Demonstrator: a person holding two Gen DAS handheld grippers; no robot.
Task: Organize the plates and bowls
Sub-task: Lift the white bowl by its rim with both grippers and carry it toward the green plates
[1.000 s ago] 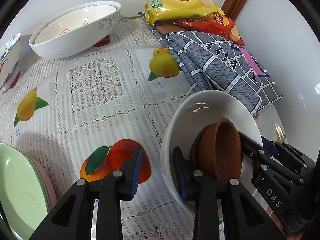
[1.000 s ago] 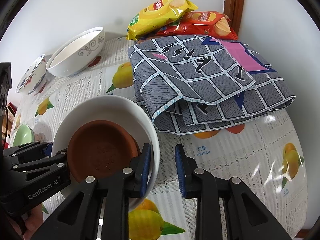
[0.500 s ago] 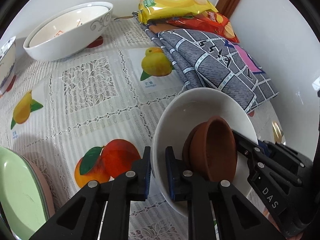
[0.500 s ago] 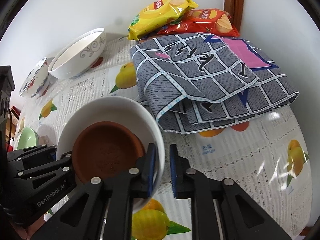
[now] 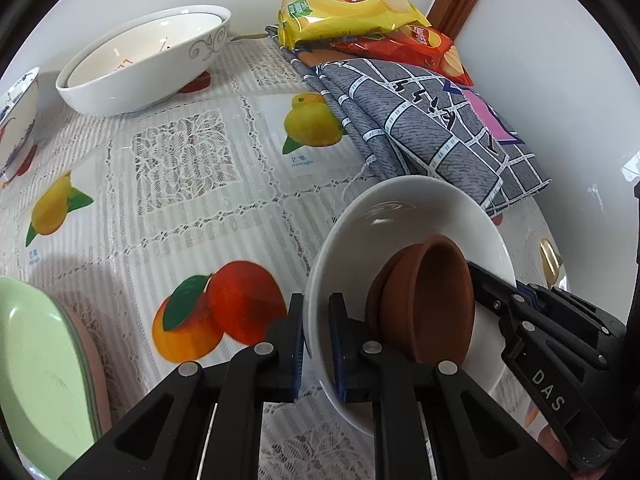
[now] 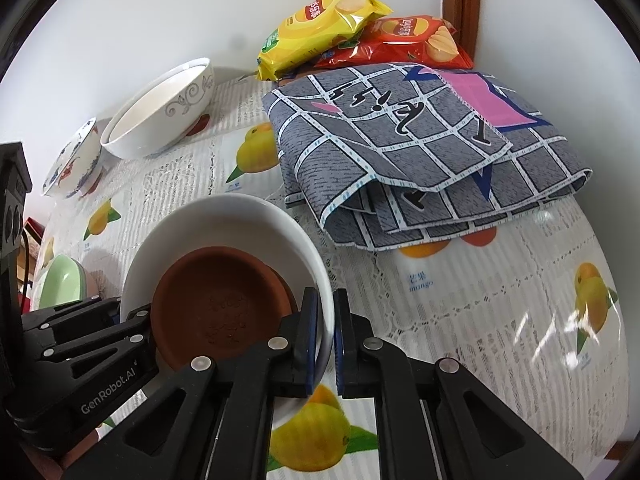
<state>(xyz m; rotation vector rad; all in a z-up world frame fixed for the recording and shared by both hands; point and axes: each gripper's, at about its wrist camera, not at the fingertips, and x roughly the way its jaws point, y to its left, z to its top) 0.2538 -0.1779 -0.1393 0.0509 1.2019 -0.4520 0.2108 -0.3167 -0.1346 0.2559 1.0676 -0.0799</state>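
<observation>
Left wrist view: the left gripper (image 5: 316, 344) and right gripper (image 6: 326, 336), spread a second ago, now pinch opposite rims of the white bowl (image 5: 400, 208) holding brown dishes (image 5: 424, 300), ready for lifting.

The left gripper (image 5: 316, 344) and the right gripper (image 6: 326, 340) both point steeply downward. Each is clamped tight, blue pads nearly meeting, facing the other.
</observation>
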